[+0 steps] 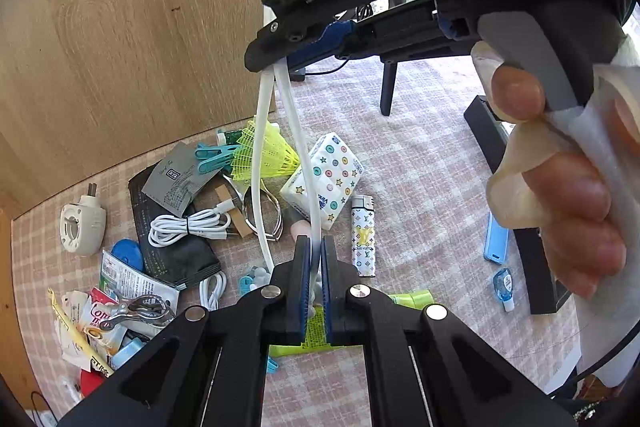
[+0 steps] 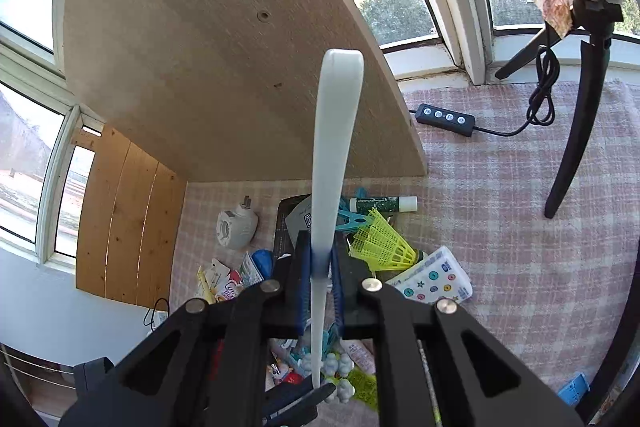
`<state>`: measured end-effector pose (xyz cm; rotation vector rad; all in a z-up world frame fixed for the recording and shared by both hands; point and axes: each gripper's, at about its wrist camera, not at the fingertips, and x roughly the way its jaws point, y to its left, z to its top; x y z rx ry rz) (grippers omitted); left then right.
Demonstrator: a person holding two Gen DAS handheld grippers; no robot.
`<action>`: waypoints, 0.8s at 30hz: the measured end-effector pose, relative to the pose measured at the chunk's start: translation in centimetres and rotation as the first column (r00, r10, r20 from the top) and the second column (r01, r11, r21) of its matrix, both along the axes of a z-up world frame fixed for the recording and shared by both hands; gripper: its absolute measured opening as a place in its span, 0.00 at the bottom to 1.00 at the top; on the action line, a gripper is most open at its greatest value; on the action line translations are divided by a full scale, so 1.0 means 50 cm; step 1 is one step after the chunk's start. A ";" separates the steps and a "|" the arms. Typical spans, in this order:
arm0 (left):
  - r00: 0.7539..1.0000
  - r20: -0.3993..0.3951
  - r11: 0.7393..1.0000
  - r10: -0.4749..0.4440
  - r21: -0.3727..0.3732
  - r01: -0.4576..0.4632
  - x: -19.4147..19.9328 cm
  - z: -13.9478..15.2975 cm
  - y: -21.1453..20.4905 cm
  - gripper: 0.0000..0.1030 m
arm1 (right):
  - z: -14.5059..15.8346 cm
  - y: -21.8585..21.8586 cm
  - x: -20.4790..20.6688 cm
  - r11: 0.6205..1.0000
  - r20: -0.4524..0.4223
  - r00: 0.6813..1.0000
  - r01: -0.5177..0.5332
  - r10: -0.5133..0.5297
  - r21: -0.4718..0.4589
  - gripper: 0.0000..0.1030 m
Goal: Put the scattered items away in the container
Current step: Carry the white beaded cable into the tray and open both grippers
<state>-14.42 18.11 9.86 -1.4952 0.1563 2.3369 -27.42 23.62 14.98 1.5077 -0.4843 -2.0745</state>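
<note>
Both grippers hold one white plastic hairband above a heap of small items on a pink checked cloth. My left gripper (image 1: 316, 251) is shut on one end of the white hairband (image 1: 262, 147). My right gripper (image 2: 320, 263) is shut on the band's middle, and its other end (image 2: 340, 99) sticks upward. In the left wrist view the right gripper (image 1: 276, 63) hangs above, with the band's two arms dropping from it. Below lie a yellow shuttlecock (image 1: 268, 151), a tissue pack (image 1: 332, 179), a lighter (image 1: 363, 235) and a white cable (image 1: 188, 227).
A wooden panel (image 1: 132, 27) stands upright behind the heap. A white plug-in device (image 1: 82, 223), snack packets (image 1: 96, 323), a blue comb (image 1: 496, 239) and a small blue bottle (image 1: 505, 285) lie around. A black tripod leg (image 2: 580, 131) and a cable remote (image 2: 444, 119) are at the right.
</note>
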 end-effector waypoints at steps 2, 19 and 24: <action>1.000 -0.011 1.000 -0.028 0.005 0.028 0.016 0.013 0.022 0.04 | 0.013 0.039 0.019 1.000 -0.002 1.000 0.024 -0.024 -0.011 0.09; 0.920 -0.010 0.915 -0.393 0.101 0.392 0.167 0.063 0.463 0.04 | 0.045 0.562 0.217 0.933 0.002 0.935 0.353 -0.354 0.072 0.09; 0.897 0.023 0.889 -0.441 0.145 0.433 0.192 0.056 0.578 0.04 | 0.040 0.682 0.267 0.898 -0.005 0.905 0.424 -0.426 0.114 0.09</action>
